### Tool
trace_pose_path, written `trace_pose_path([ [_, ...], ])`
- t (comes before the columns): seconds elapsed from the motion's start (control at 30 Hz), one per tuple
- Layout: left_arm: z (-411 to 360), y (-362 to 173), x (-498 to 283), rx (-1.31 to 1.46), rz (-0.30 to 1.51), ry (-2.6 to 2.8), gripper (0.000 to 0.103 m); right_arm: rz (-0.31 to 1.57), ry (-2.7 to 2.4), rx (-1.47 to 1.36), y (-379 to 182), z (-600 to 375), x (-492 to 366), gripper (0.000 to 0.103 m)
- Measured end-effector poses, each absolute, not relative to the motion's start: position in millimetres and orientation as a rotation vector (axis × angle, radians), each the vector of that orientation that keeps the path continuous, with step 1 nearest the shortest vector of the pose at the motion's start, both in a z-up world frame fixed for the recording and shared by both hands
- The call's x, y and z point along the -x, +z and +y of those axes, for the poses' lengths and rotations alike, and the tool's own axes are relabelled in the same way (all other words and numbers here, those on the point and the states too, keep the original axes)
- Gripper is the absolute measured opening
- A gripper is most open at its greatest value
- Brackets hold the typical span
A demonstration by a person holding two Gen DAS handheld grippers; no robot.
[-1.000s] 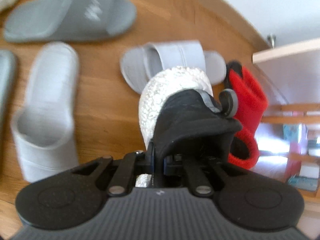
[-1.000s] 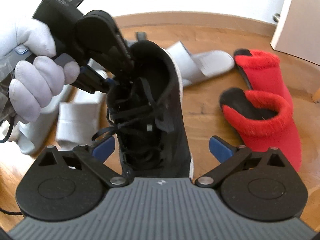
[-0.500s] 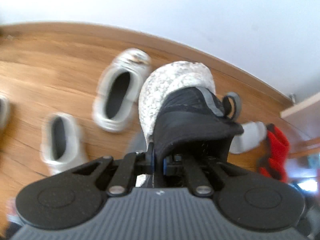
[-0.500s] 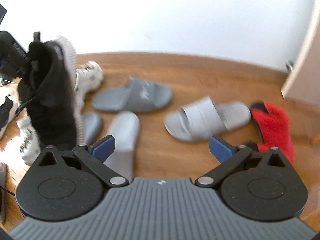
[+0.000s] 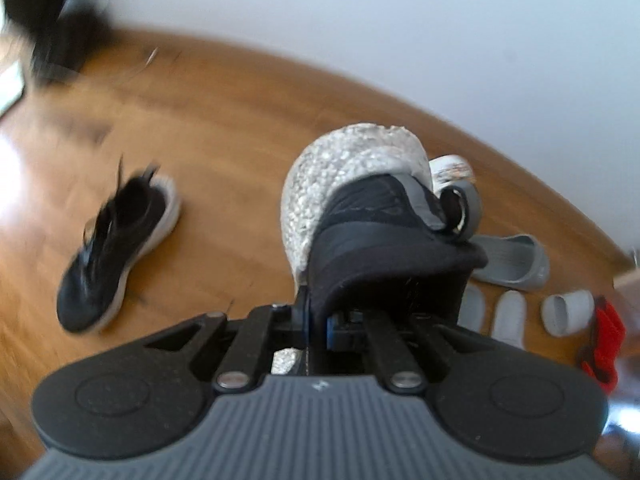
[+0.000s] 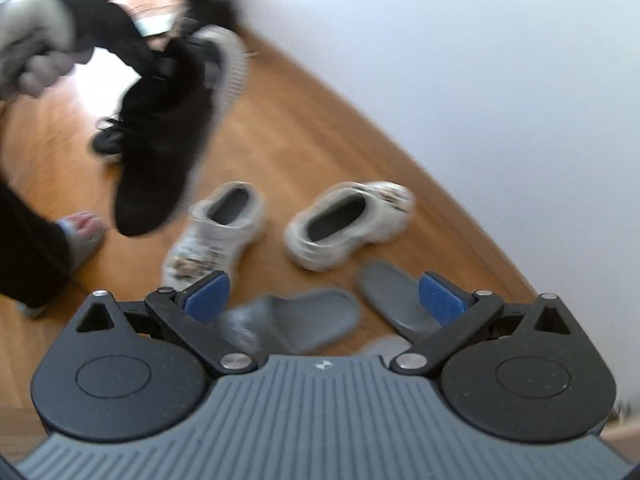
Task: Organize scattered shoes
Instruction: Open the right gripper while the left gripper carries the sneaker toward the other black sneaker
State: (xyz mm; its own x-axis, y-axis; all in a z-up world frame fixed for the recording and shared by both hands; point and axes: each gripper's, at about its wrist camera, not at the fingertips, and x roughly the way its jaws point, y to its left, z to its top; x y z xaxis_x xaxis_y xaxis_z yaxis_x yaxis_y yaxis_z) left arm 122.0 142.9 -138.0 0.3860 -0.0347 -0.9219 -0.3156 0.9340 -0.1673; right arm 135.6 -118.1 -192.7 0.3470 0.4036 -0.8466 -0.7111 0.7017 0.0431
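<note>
My left gripper [image 5: 318, 320] is shut on the heel collar of a black sneaker [image 5: 380, 220] with a white speckled sole, held in the air. In the right wrist view that sneaker [image 6: 164, 136] hangs toe-down at upper left, held by the left gripper [image 6: 120, 40] in a gloved hand [image 6: 32, 52]. Its black mate [image 5: 116, 240] lies on the wooden floor to the left. My right gripper [image 6: 324, 296] is open with nothing between its blue pads. Below it lie two dark grey slides [image 6: 296, 320] and two white clogs [image 6: 344, 224].
A white wall [image 6: 480, 60] borders the floor. A person's foot in a sandal [image 6: 80, 232] and a dark trouser leg stand at the left. Pale grey slides [image 5: 508, 312], a grey clog [image 5: 512, 260] and a red slipper [image 5: 604, 340] lie at the right in the left wrist view.
Both grippers have swung left across the room. The left one still carries the black sneaker, and its mate on the floor has come into view. The right gripper stays open.
</note>
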Motion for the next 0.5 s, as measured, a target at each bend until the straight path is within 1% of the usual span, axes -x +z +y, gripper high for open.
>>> trace_pose_path([
  [0.13,177.0,-204.8,-122.3,0.404,1.242,0.219,0.006,1.058,0.837,0.346,-220.6,-50.3,-131.6,0.102],
  [0.23,205.2,-240.3,-125.9,0.437,1.294,0.230,0.006,1.122,0.908,0.333,-241.5,0.6,-128.6,0.102],
  [0.27,208.0,-245.1,-127.9,0.442,1.297,0.234,0.006,1.144,0.931,0.328,-248.4,17.5,-127.6,0.102],
  [0.37,224.6,-291.1,-131.1,0.486,1.276,0.273,0.006,1.182,0.946,0.304,-274.2,59.3,-129.1,0.102],
  [0.5,242.1,-312.1,-138.0,0.535,1.287,0.245,0.007,1.223,0.879,0.233,-302.7,90.9,-138.9,0.102],
])
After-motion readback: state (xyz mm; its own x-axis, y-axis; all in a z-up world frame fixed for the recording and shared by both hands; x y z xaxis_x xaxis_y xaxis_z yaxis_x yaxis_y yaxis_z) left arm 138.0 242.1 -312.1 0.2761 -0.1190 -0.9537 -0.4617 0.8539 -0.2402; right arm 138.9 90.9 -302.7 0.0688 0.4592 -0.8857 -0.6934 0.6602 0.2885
